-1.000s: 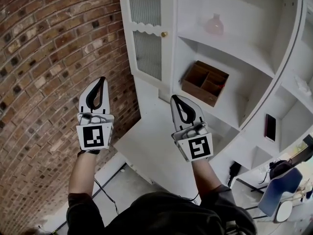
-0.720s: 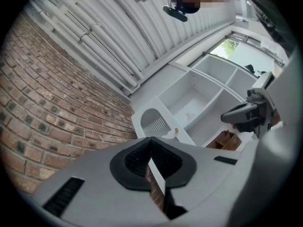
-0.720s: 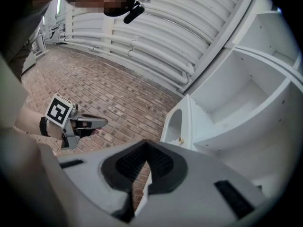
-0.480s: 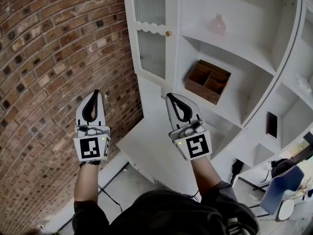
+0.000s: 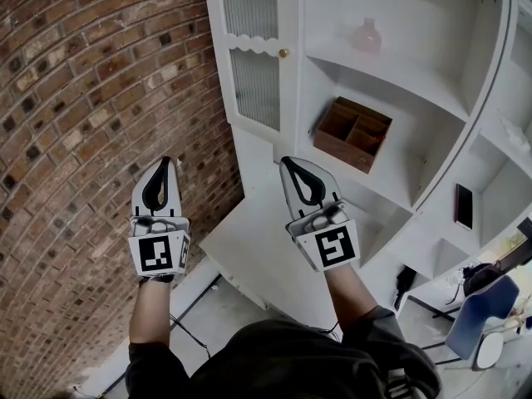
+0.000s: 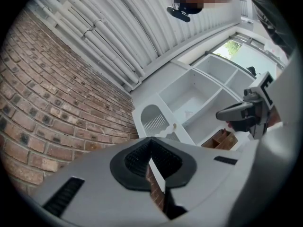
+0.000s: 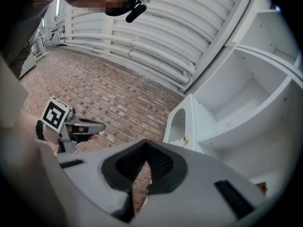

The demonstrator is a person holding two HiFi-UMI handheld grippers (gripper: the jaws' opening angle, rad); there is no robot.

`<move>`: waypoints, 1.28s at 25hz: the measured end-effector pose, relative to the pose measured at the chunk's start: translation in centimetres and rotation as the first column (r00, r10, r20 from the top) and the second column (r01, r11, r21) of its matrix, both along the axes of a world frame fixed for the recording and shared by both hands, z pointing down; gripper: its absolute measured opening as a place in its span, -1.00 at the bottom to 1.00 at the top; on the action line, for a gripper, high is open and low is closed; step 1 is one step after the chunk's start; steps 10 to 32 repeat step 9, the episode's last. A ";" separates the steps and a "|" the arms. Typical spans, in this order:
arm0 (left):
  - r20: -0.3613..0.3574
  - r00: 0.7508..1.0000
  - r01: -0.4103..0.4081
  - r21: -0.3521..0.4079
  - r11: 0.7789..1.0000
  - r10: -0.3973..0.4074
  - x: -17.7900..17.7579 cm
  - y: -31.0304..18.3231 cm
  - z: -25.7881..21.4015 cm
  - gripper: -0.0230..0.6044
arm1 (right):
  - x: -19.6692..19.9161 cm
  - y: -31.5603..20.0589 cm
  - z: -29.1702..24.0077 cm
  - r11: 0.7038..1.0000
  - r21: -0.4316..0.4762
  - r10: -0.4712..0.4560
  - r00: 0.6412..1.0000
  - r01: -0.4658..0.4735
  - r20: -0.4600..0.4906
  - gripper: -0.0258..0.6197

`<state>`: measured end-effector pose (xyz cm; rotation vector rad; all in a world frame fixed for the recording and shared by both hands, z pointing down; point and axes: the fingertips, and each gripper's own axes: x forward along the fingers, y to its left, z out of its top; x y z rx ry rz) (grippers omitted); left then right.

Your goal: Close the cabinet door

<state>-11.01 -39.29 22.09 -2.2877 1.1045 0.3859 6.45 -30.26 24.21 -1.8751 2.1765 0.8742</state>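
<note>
The white cabinet door (image 5: 253, 56), with ribbed glass panes and a small gold knob (image 5: 283, 52), stands at the left of the cabinet front and looks flush with it. My left gripper (image 5: 164, 165) is shut and empty, held before the brick wall, below and left of the door. Also shut and empty, my right gripper (image 5: 291, 163) hovers over the cabinet's white ledge (image 5: 249, 248), below the knob. Neither touches the door. The left gripper view shows the door (image 6: 154, 119) beyond the shut left gripper (image 6: 150, 144). In the right gripper view the door (image 7: 180, 122) rises past the shut right gripper (image 7: 144, 145).
A brick wall (image 5: 91, 98) fills the left. Open shelves right of the door hold a wooden divided box (image 5: 353, 133), a pink vase (image 5: 366, 36) and a dark flat object (image 5: 463, 206). A blue chair (image 5: 478, 322) stands at the lower right. A cable (image 5: 187, 335) lies on the floor.
My left gripper has sunk and drawn back from the door. The right gripper has shifted only slightly left. Both stayed shut, and the door has not moved.
</note>
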 end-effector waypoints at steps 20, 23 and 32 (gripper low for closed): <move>0.011 1.000 -0.011 -0.007 1.000 0.011 0.7 -0.4 0.6 -0.92 | 0.5 -0.2 0.2 1.000 0.004 0.009 1.000 -0.009 0.007 -0.92; 0.011 1.000 -0.011 -0.007 1.000 0.011 0.7 -0.4 0.6 -0.92 | 0.5 -0.2 0.2 1.000 0.004 0.009 1.000 -0.009 0.007 -0.92; 0.011 1.000 -0.011 -0.007 1.000 0.011 0.7 -0.4 0.6 -0.92 | 0.5 -0.2 0.2 1.000 0.004 0.009 1.000 -0.009 0.007 -0.92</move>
